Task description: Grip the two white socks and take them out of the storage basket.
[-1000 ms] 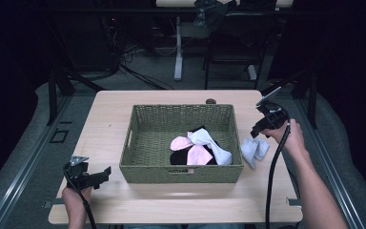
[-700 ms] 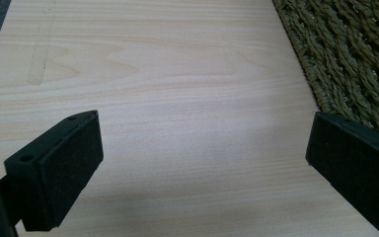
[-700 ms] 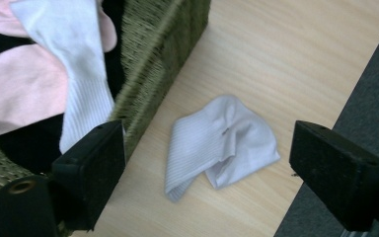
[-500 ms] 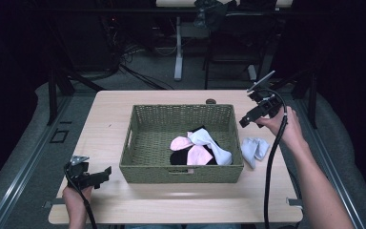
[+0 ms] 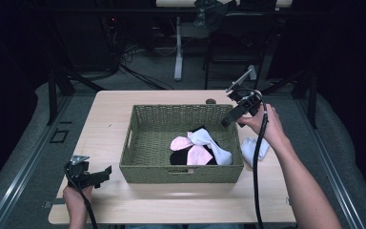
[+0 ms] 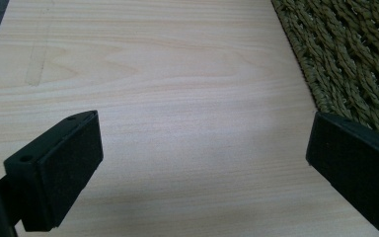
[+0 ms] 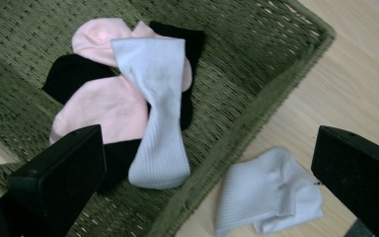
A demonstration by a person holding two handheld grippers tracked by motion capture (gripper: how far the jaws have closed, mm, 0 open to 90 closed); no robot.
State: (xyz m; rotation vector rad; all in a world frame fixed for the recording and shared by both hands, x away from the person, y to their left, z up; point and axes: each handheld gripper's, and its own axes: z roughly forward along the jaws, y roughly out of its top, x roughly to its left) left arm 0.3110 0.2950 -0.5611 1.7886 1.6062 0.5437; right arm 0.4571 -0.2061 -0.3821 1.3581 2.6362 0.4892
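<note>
High view basket: the woven basket (image 5: 181,167) sits between both grippers.
Right gripper (image 5: 229,118): jaws just opened wide, empty, above the basket's right rim.
White sock (image 5: 254,149): on the table below it.
Left gripper (image 5: 106,171): wide, empty.

Left hand-held gripper (image 5: 106,170) sits low at the near left, forearm coming straight up from the bottom edge, hand (image 5: 76,193) wrapped around the grip. Its jaws point off to the right, spread wide with nothing between the pads. Right arm is stretched forward and angled inward, hand (image 5: 262,124) raised. The right hand-held gripper (image 5: 226,121) tilts down and to the left, and its jaws have just been opening, now gaping wide and empty.
</note>
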